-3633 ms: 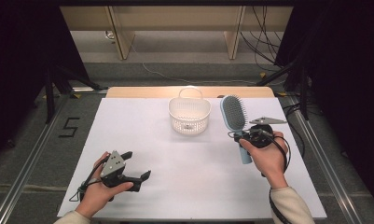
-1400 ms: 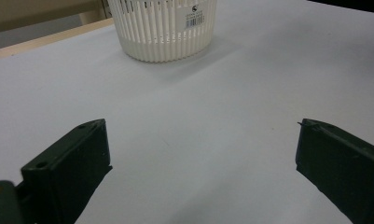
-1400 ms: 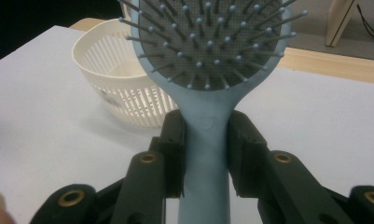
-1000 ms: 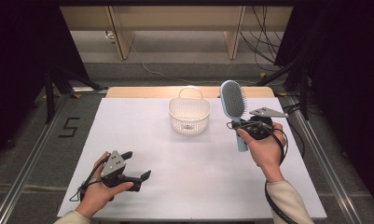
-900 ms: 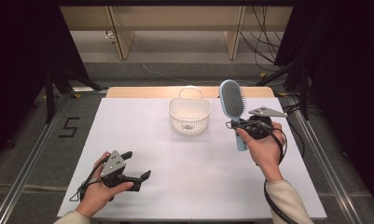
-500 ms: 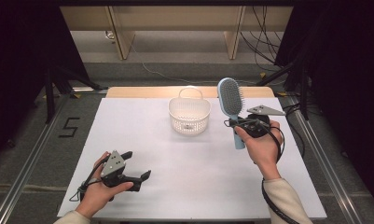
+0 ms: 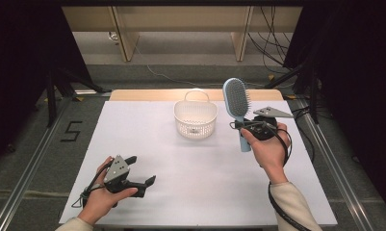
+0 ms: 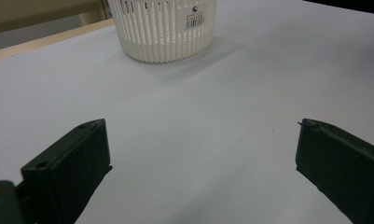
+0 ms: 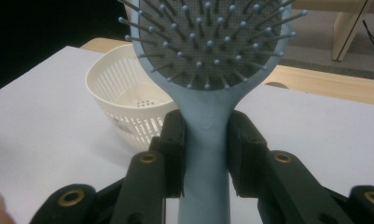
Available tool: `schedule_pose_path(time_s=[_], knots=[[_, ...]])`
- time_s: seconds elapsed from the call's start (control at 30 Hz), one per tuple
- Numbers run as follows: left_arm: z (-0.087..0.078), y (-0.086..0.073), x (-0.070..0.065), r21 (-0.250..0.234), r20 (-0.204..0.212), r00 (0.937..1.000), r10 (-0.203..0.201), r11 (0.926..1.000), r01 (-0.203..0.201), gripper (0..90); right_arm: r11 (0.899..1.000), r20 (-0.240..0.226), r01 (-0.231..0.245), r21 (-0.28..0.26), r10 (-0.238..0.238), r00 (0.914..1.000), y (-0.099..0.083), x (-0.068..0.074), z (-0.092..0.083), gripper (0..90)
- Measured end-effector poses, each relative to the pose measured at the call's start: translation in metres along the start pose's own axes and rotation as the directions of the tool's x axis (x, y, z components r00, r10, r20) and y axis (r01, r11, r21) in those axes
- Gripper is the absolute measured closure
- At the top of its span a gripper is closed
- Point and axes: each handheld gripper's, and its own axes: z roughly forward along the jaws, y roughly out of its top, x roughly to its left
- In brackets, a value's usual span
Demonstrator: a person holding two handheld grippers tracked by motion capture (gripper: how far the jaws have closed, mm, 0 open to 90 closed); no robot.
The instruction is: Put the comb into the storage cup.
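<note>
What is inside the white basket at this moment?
The white basket looks empty: its perforated floor shows bare in the right gripper view. The hairbrush held in the right gripper covers its right part, so that stays unseen.

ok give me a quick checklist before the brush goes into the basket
1. Grip on the hairbrush: ok, the right gripper pads press the handle on both sides.
2. Brush off the table: ok, held up with the bristle head on top.
3. Basket upright, mouth open: ok.
4. Basket has room: ok, the part of its floor seen in the right gripper view is bare.
5. Left gripper out of the way: ok, open, near the table's front edge, far from the basket.
6. Brush fits fully inside: cannot tell, it looks longer than the basket is wide.
</note>
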Motion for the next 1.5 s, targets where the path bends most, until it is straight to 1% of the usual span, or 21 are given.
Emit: schedule_pose_path(time_s=[0.37, 1.5], knots=[[0.0, 0.0, 0.0, 0.0, 0.0, 1.0, 0.0, 1.0, 0.0, 2.5, 1.0, -0.005, 0.002, -0.001, -0.002, 1.0, 0.002, 0.002, 0.0035, 70.4], [-0.0004, 0.0001, 0.0003, 0.001, -0.001, 1.0, 0.002, 1.0, -0.002, 2.5, 1.0, -0.011, 0.001, -0.028, -0.001, 0.9999, 0.0084, 0.0064, 0.0098, 70.4]])
